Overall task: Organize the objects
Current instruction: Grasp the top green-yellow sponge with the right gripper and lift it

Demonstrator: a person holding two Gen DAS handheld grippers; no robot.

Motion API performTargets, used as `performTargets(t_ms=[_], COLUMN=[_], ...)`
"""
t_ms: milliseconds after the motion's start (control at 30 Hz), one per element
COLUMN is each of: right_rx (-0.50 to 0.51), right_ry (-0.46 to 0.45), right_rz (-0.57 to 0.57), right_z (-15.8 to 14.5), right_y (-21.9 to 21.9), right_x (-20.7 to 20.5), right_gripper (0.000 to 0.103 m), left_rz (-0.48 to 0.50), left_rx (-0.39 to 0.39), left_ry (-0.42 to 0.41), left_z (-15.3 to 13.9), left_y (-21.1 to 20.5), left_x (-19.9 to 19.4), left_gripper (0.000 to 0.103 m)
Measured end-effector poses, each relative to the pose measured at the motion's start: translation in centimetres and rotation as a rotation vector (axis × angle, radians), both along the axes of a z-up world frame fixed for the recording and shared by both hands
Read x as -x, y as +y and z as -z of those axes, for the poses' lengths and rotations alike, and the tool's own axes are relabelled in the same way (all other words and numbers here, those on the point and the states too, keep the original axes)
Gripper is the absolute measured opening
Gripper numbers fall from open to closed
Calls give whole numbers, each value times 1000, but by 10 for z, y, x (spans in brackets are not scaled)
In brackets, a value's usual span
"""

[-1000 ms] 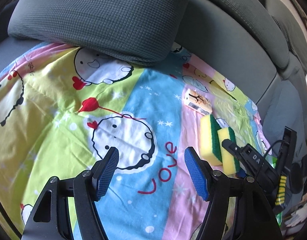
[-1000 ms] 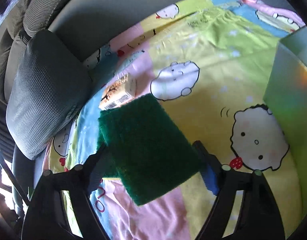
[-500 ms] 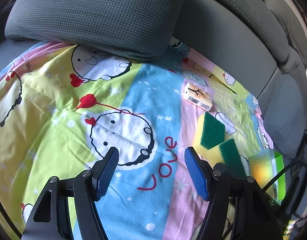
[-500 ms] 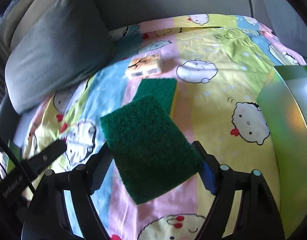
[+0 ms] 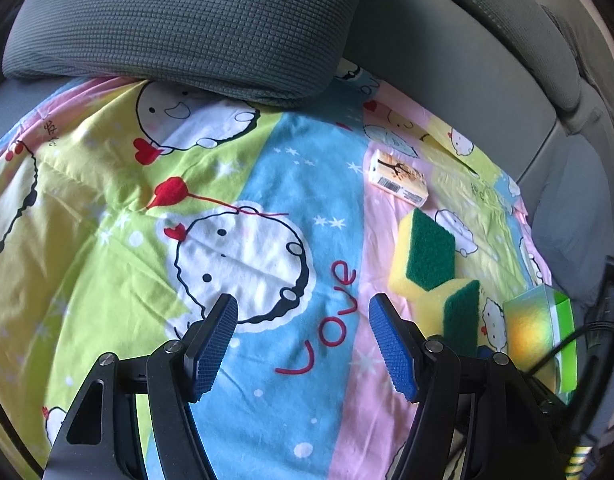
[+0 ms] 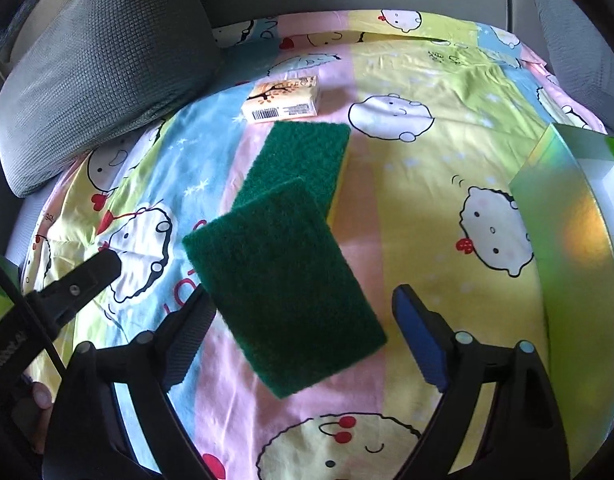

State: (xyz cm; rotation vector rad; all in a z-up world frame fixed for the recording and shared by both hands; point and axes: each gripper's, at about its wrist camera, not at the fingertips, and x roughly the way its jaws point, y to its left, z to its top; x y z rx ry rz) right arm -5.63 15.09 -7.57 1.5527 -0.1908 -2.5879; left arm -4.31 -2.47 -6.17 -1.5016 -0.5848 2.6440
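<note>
The near yellow foam sponge with a rough green scrub top (image 6: 285, 280) sits in the middle of the right wrist picture, between the fingers of the right gripper (image 6: 303, 332). This claw has just been opening: its jaws now stand wide, and the blue pad at lower right is clearly off the sponge. The left finger is at the sponge's edge, but I judge it is not squeezing. A second sponge of the same kind (image 6: 303, 160) lies just behind, and the near one seems to lean on it. A small cream soap box with a barcode (image 6: 283, 100) lies higher up, near the grey knitted cushion (image 6: 95, 80) at upper left. A shiny green box (image 6: 567, 248) stands at the right edge. Everything rests on a bright cartoon bedsheet (image 6: 427, 200). The left gripper (image 5: 303, 346) hangs over the sheet, half open, with nothing in it. The sponge looks light, soft and squashy, not slippery and not breakable. A good hold is probably across its two long yellow sides, with a gentle squeeze.
</note>
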Motion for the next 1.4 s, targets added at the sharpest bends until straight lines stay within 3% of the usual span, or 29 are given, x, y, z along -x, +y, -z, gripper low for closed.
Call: performTargets(t_ms=[200,333,400,533,700,800,933,1067,1400], right_rx=[147,252,271,293,338,367,396,418,481], right_ry=[49,47,24,-7,-16,-30,-30,-26,-71], right_rz=[39,77,93,103,117,117,120,114,111], right_z=[-18,-17,-12,-4,-1,2,3,2,12], right_y=[24,35,37,39,44,47,49,49,50], right_x=[-8,-5,-1,4,5,6,6,6,10], right_gripper=[86,50,43,44,44,44,45,52,53], left_rz=[62,119,143,202,224,242,264,284,334], left_rx=[-17,-46,-60,-91,-69,-61,-45,-52,-79], left_ry=[-24,-30,-30,-40,-63,-72,-68,-69,-63], left_z=[5,8,8,11,17,20,21,22,25], left_y=[12,27,35,51,62,67,73,76,87], left_x=[2,2,1,0,1,2,1,1,2], left_gripper=[69,69,69,69,69,62,61,59,56])
